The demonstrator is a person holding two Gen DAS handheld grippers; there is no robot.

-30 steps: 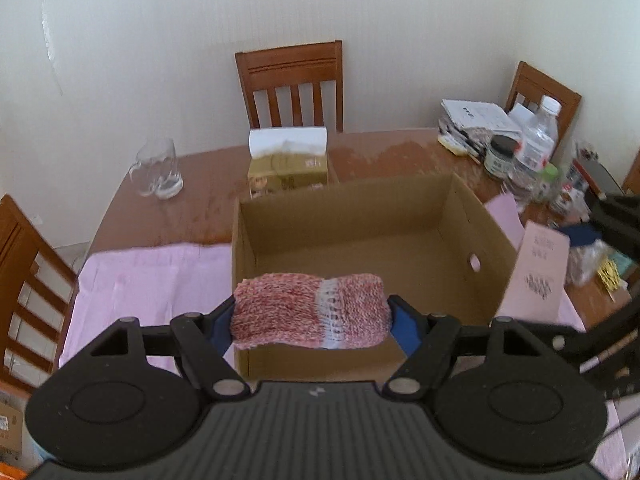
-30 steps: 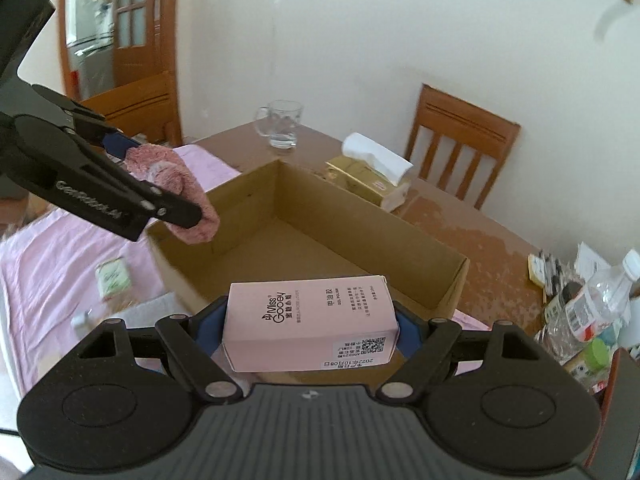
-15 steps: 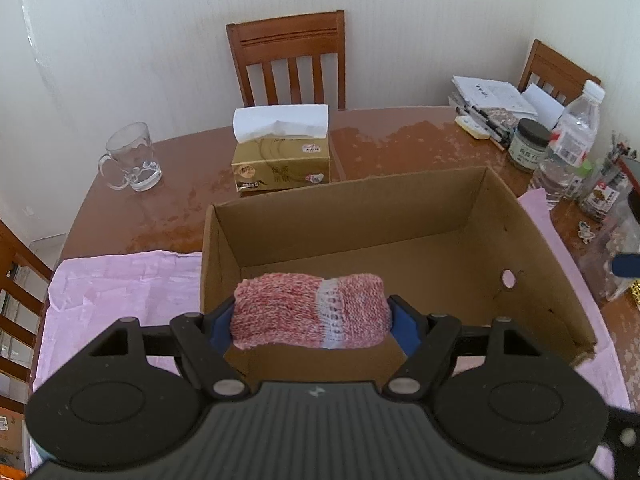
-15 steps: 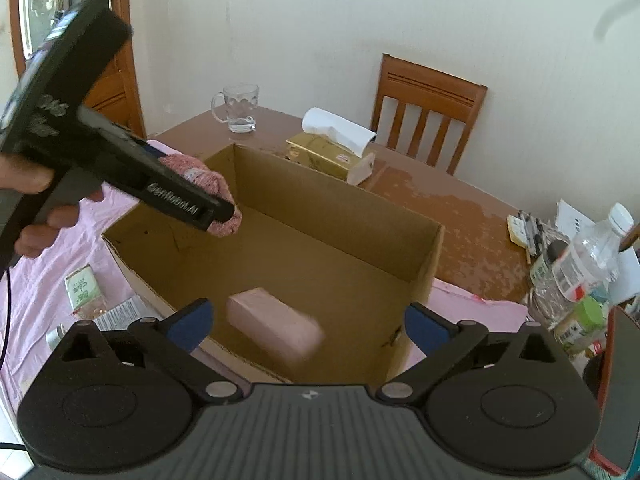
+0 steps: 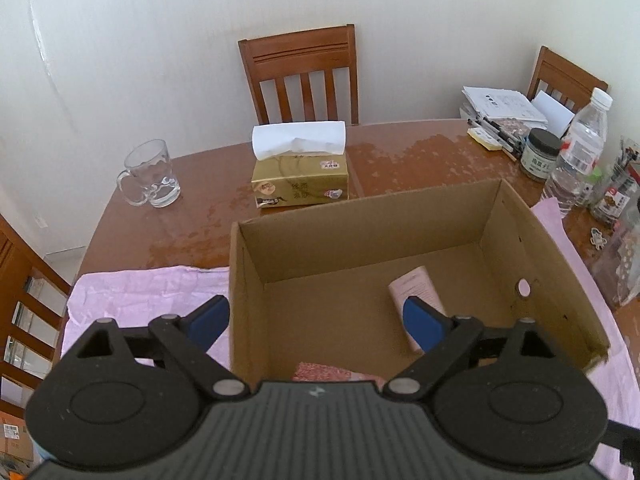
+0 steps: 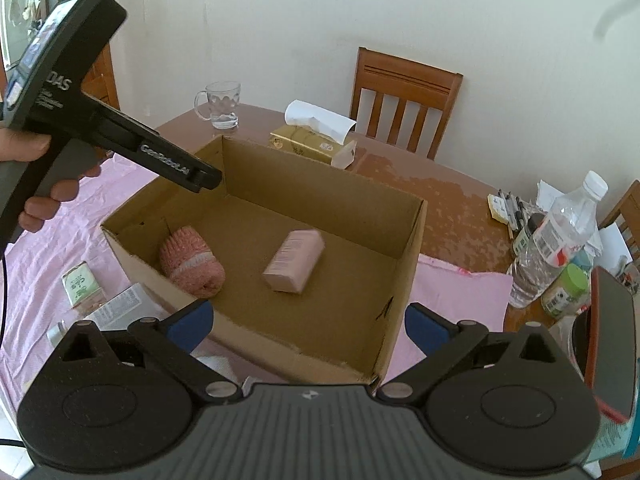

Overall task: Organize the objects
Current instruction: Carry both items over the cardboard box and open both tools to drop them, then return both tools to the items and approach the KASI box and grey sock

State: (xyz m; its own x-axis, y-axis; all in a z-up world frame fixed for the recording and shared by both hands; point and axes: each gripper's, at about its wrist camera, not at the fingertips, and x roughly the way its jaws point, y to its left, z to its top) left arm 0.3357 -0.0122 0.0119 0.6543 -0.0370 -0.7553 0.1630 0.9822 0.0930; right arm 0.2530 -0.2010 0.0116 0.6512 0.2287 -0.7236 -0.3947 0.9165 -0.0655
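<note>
1. Brown wooden worktop point(image 5: 400, 160), pink cloth point(image 5: 132, 292) spread over its near part.
2. Open cardboard box point(image 6: 404, 280) standing on the cloth.
3. Left gripper point(image 5: 316, 322) above the box's near-left corner, jaws spread wide, nothing between them; gripped by a hand point(image 6: 32, 168) in the right wrist view.
4. Right gripper point(image 6: 306, 326) at the box's near wall, jaws released, empty.
5. Tissue box point(image 5: 300, 184) beyond the box's far wall; glass mug point(image 5: 150, 174) further left.
6. Pink knitted roll point(image 6: 190, 260) lying on the box floor, near-left corner.
7. Pink carton point(image 6: 294, 260) flat on the box floor, mid-right, apart from the roll.
</note>
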